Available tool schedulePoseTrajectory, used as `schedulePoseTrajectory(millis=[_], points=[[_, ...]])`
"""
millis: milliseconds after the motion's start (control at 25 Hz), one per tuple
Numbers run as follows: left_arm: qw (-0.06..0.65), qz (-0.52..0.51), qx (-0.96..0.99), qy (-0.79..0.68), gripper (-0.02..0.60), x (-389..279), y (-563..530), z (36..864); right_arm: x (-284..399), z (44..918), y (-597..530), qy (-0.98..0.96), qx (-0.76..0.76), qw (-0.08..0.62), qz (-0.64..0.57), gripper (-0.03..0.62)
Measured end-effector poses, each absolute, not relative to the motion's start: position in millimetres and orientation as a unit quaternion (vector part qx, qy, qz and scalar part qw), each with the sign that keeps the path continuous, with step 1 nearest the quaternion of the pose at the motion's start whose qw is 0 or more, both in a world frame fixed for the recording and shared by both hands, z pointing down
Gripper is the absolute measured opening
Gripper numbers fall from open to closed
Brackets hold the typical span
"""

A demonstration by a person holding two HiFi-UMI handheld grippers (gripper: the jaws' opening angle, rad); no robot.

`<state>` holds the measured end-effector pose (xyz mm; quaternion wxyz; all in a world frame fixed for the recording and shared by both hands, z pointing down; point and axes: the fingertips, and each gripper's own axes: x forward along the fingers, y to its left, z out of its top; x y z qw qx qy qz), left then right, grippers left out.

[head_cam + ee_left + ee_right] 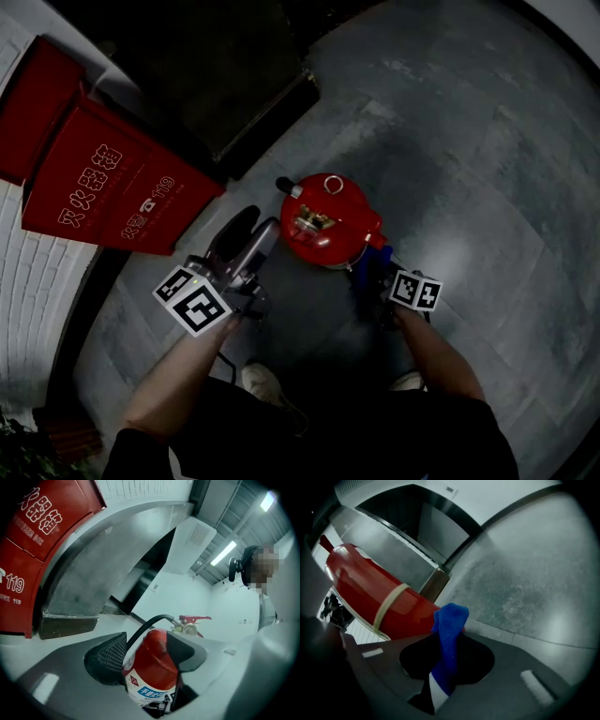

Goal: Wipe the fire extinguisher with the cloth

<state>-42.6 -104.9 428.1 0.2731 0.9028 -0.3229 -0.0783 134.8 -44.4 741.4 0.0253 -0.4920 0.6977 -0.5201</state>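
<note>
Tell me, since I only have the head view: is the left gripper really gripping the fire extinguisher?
Observer: Yes. The left gripper view shows the left gripper with a pad pressed on each side of the fire extinguisher, on its red body.
Operator: And the right gripper?
Observer: The right gripper is shut on a blue cloth, pinched between its jaws.
Operator: Is the cloth on the cylinder?
Observer: Its free end appears to touch the red side, a little past a pale band around the body.
</note>
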Motion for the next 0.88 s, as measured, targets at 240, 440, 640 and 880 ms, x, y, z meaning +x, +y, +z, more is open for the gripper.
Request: schedulePoseTrajectory(millis=[240, 440, 640, 880], points=[[0.267, -0.097, 0.905, -0.317, 0.265, -50.0, -118.6, 408.8, 136.9, 572.5, -18.5, 0.864, -0.404, 0.035, -0.298, 0.067], [0.256, -0.101, 0.912, -0.304, 0.265, -40.5, -124.8, 398.2, 95.9, 419.8, 28.7, 0.952, -0.301, -0.015, -0.060, 0.067], [0.259, -0.120, 0.900, -0.328, 0.264, -38.9, -131.1, 389.7, 68.6, 340.1, 26.9, 0.941, -0.329, -0.030, 0.074, 0.067], [0.261, -0.127, 0.897, -0.334, 0.261, -44.3, -127.2, 382.0, 38.7, 388.1, 3.2, 0.925, -0.366, -0.058, 0.085, 0.067]])
